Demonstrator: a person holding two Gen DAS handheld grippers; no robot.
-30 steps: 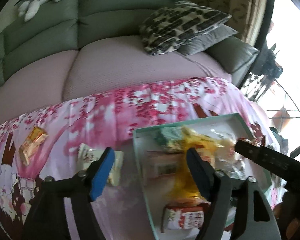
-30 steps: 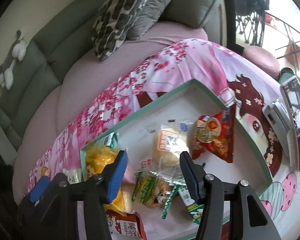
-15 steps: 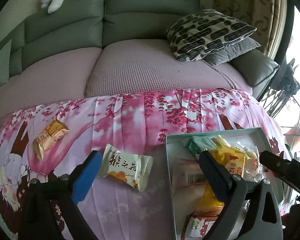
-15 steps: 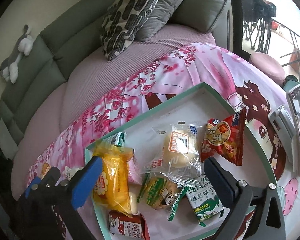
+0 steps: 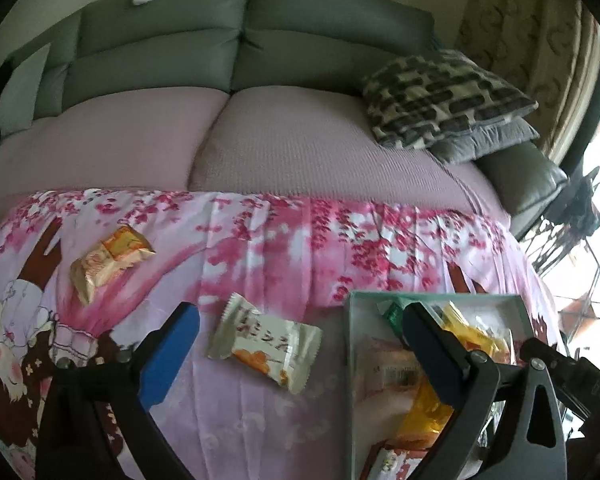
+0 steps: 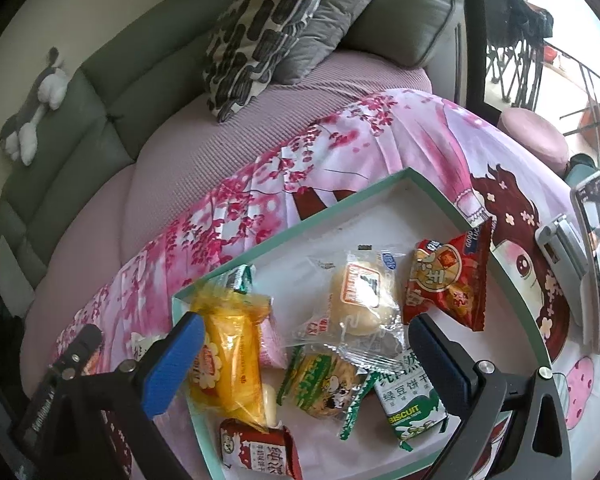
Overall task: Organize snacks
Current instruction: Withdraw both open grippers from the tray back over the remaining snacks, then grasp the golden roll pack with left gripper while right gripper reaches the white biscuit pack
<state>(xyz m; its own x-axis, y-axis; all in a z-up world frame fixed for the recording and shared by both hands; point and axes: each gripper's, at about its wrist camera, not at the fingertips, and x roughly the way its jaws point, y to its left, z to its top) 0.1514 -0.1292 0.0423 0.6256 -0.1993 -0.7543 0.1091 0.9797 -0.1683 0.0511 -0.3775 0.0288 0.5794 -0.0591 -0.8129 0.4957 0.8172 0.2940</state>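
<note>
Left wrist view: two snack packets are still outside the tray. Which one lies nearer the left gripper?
The white packet with orange print, right between the open left gripper fingers. The gold-orange packet lies farther off, up-left on the cloth.

A home living room: a grey sofa (image 5: 260, 52) with cushions (image 5: 440, 96) and a plush toy (image 6: 36, 108).

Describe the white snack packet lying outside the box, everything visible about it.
The white snack packet is a glossy pillow-style wrapper with crimped ends, red characters across its face and an orange picture near one end. It lies flat and slightly askew on the pink blossom-print cloth, just left of the teal-rimmed box and apart from it. Only the cloth touches it; the left gripper is above it, jaws wide.
</note>
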